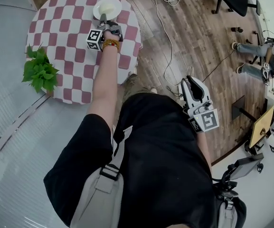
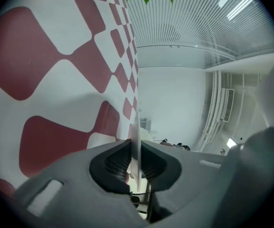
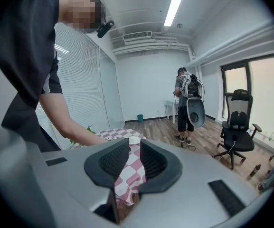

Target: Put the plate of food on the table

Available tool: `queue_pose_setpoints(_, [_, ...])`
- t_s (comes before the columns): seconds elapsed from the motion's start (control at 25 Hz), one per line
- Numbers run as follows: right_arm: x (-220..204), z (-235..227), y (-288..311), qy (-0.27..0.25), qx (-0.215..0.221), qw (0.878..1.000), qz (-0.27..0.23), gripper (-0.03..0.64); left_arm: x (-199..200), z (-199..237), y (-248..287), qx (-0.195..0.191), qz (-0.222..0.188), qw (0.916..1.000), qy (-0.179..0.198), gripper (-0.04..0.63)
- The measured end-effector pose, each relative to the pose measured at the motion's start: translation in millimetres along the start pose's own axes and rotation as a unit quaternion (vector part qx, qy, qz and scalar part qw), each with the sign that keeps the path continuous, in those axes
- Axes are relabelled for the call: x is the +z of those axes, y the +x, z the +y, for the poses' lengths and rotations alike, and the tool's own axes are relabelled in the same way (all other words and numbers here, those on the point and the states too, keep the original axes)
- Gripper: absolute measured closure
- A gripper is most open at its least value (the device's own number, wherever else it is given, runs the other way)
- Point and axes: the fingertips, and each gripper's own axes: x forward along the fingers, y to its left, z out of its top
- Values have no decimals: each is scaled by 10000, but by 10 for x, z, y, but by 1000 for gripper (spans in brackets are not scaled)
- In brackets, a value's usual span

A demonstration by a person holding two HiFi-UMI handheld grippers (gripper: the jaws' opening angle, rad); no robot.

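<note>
Plate is clamped by its near rim in left gripper jaws at the table's far edge, touchdown not discernible; right gripper is held well apart, jaws narrowly open and empty.

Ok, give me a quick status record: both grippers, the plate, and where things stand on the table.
left gripper: shut on the plate's near rim
plate: white, over the far side of the table; cannot tell if it is set down
food: pale heap on the plate, kind unclear
table: round, red-and-white checked cloth
plant: at the table's left edge in the head view, apart from the plate
right gripper: beside the body, off the table, jaws slightly apart, nothing between them
</note>
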Motion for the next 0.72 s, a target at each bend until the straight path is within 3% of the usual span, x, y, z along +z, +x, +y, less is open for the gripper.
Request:
queue_pose_setpoints(0.32, [-48,5,-4,-38,-26,9999,114,537,10,367,-21,597,81,9981,-103,572])
queue_pose_setpoints(0.72, [-92,54,-9,-81,123,9998,110,537,-78,453,-48,769,534,9954,-223,553])
